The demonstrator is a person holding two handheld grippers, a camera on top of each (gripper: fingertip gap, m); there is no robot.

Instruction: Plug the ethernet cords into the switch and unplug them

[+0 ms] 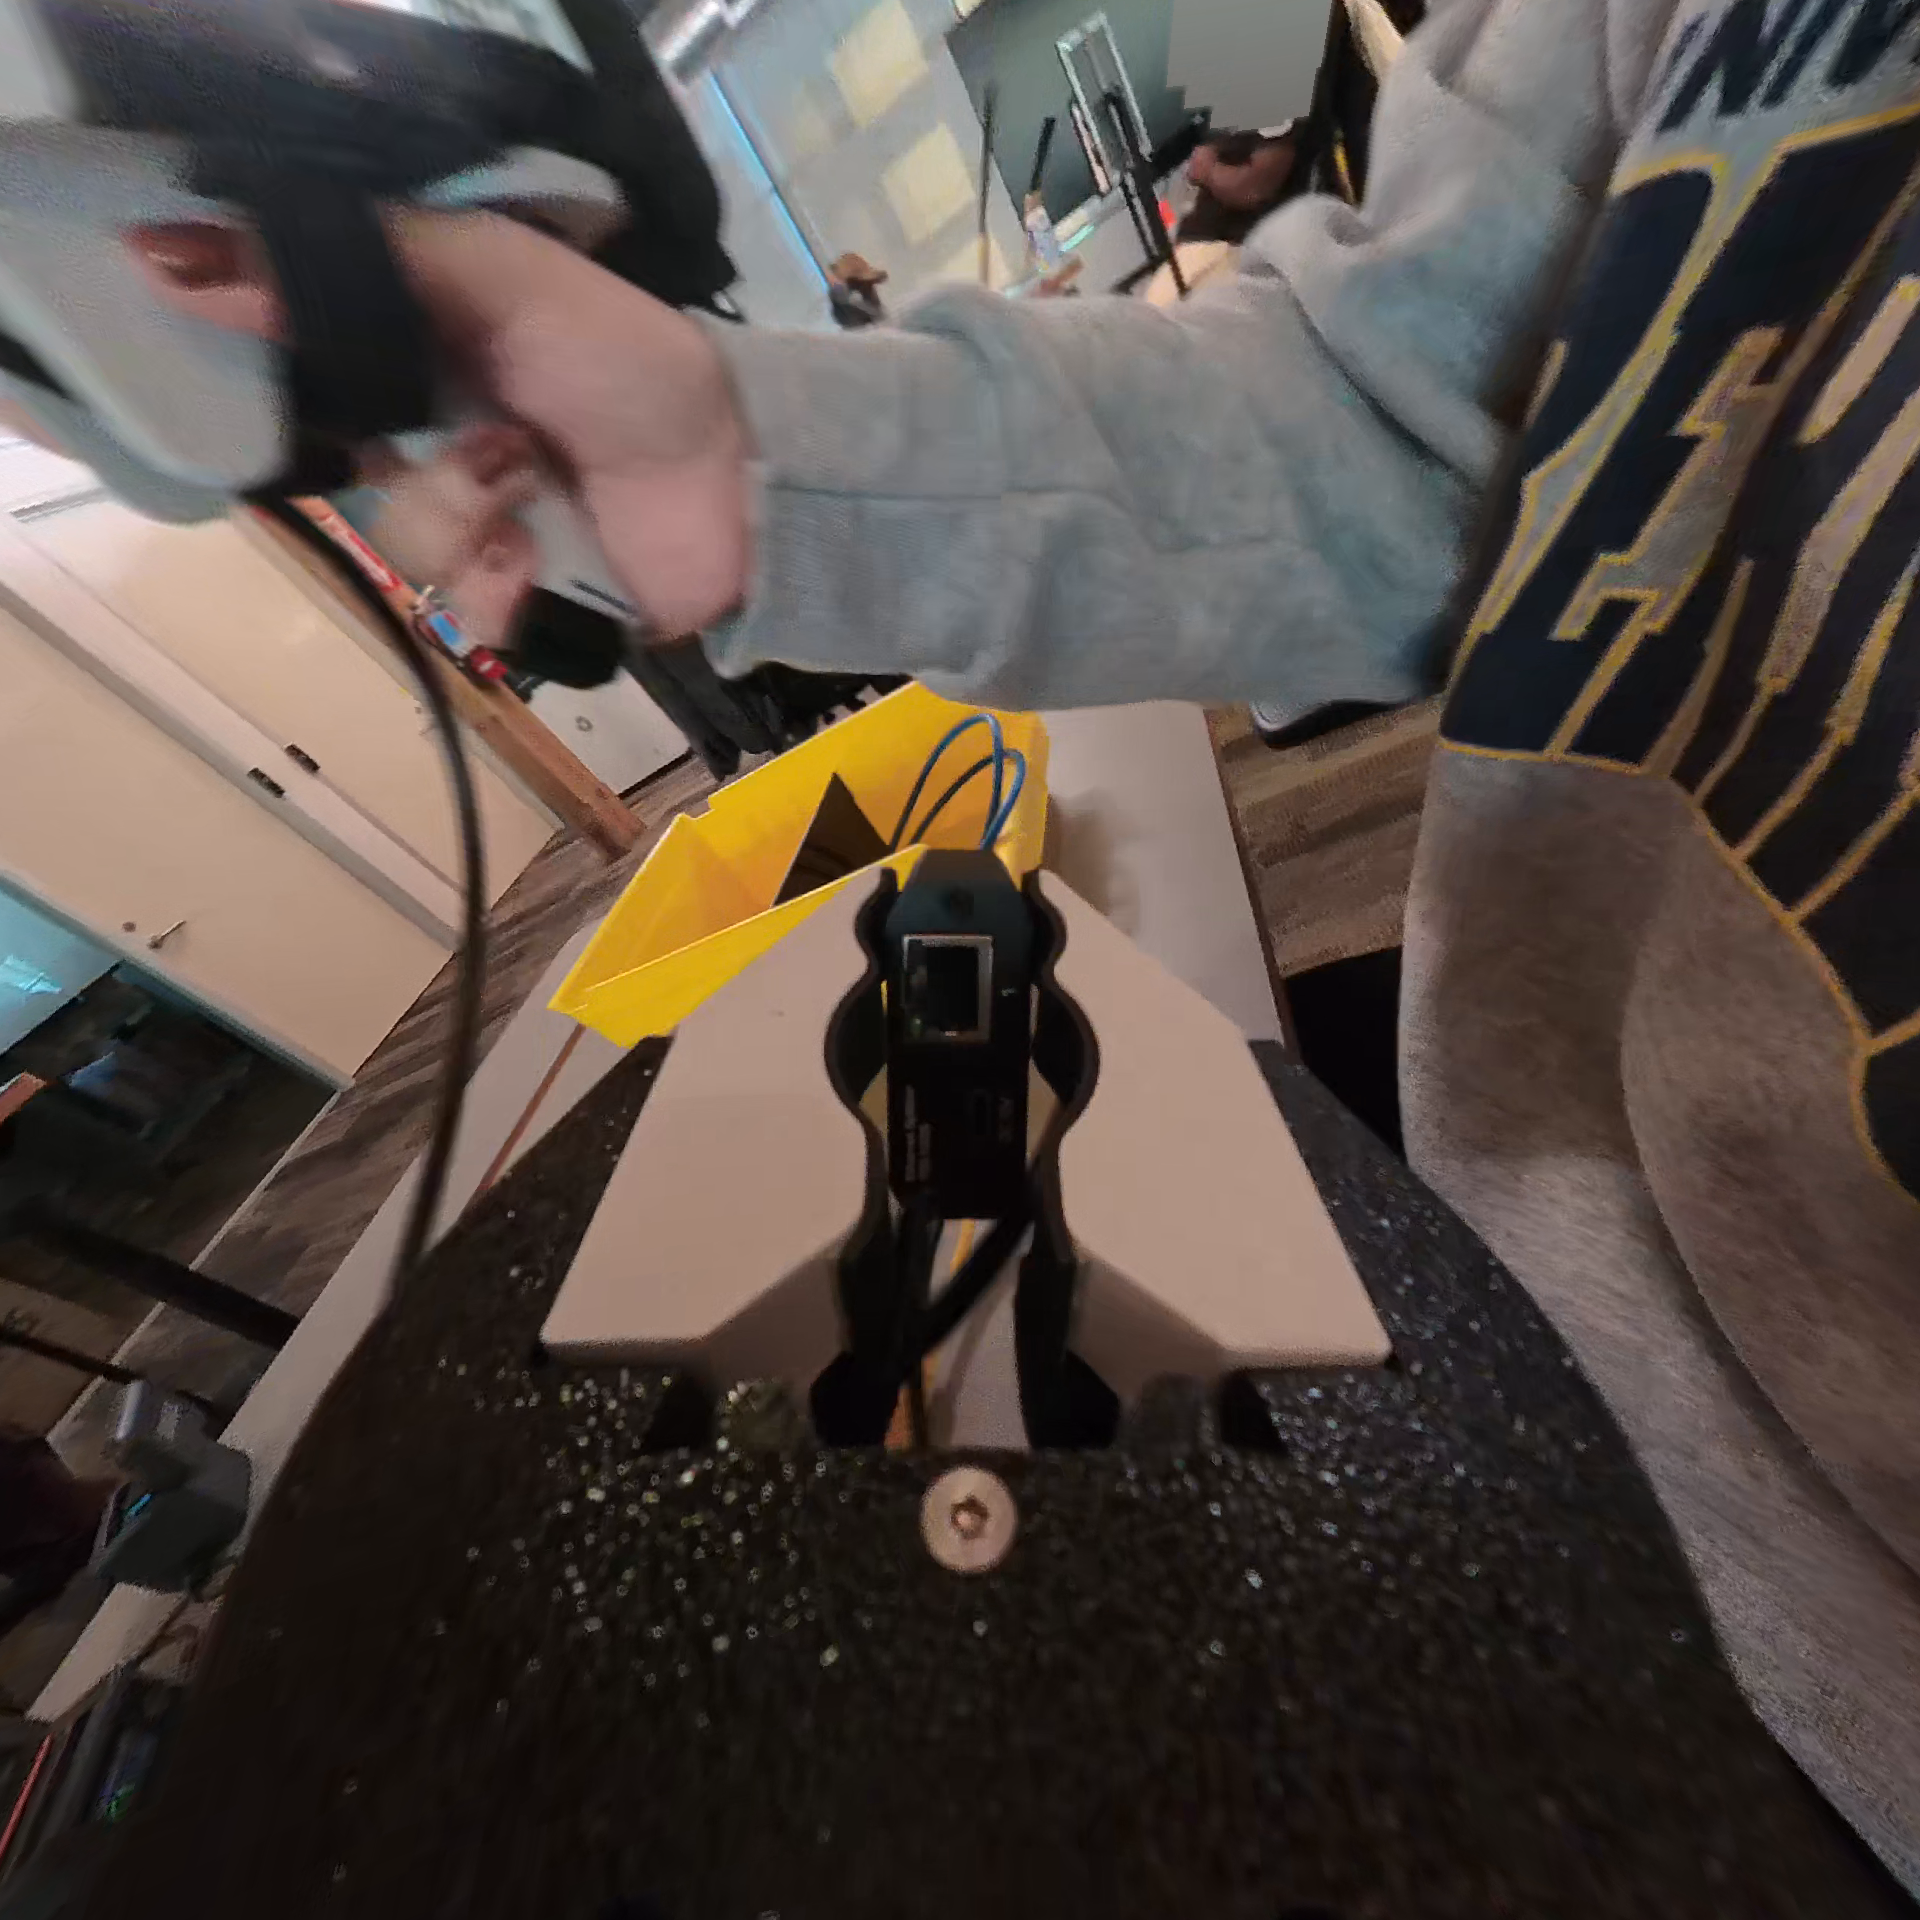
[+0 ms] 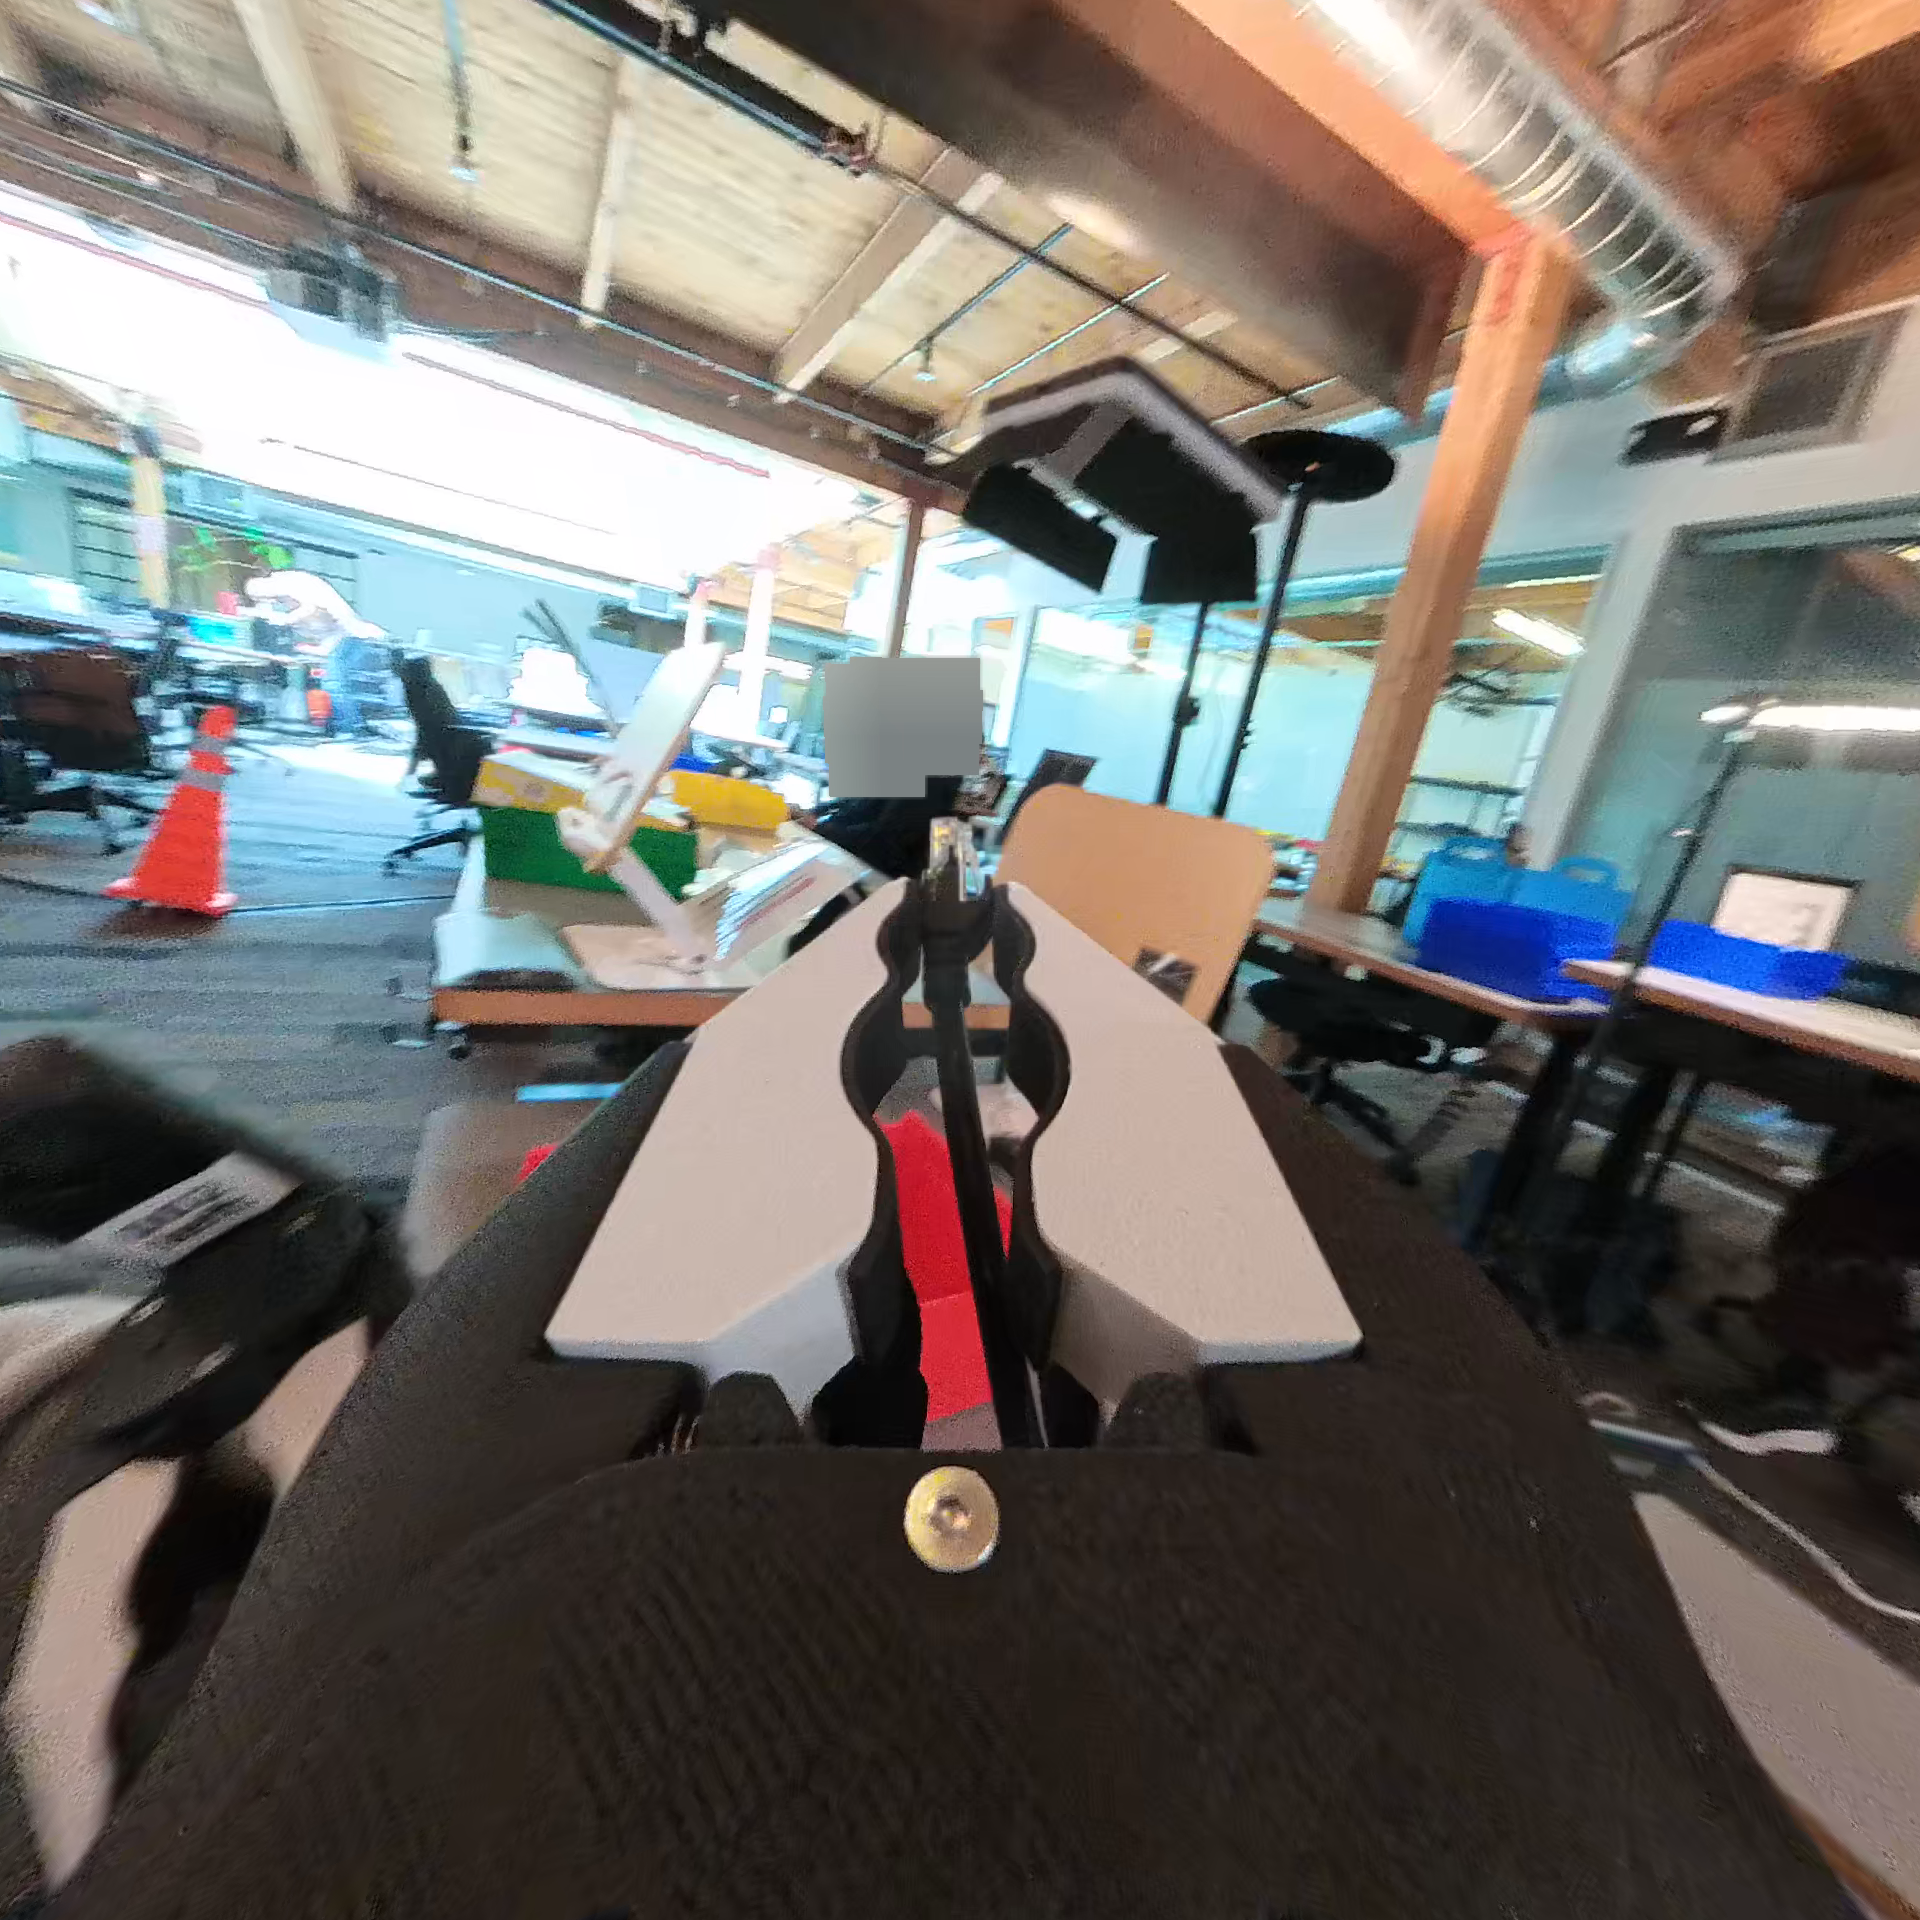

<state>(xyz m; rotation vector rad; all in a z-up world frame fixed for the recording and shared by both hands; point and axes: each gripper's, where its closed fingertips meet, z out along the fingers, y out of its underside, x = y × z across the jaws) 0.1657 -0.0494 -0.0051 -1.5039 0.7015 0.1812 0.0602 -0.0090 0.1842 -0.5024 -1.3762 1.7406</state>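
Observation:
In the left wrist view my left gripper [image 1: 961, 904] is shut on a small black switch [image 1: 956, 1049], held upright with one empty metal-rimmed port facing the camera. Black cables hang from its lower end between the fingers. In the right wrist view my right gripper [image 2: 954, 902] is shut on a black ethernet cord [image 2: 971, 1143], just below its clear plug [image 2: 951, 857], which sticks out past the fingertips into the air. The cord runs back between the fingers. The plug and the switch are apart and do not share a view.
A yellow bin [image 1: 790, 894] with blue cords [image 1: 966, 779] sits on the white table [image 1: 1143, 831] behind the switch. A person's hand and grey sleeve [image 1: 1039, 499] hold the other gripper above. A red bin [image 2: 940, 1226] lies under the right gripper; desks, chairs, blue bins stand beyond. One gripper's finger ends stand about 20 centimeters off the other's.

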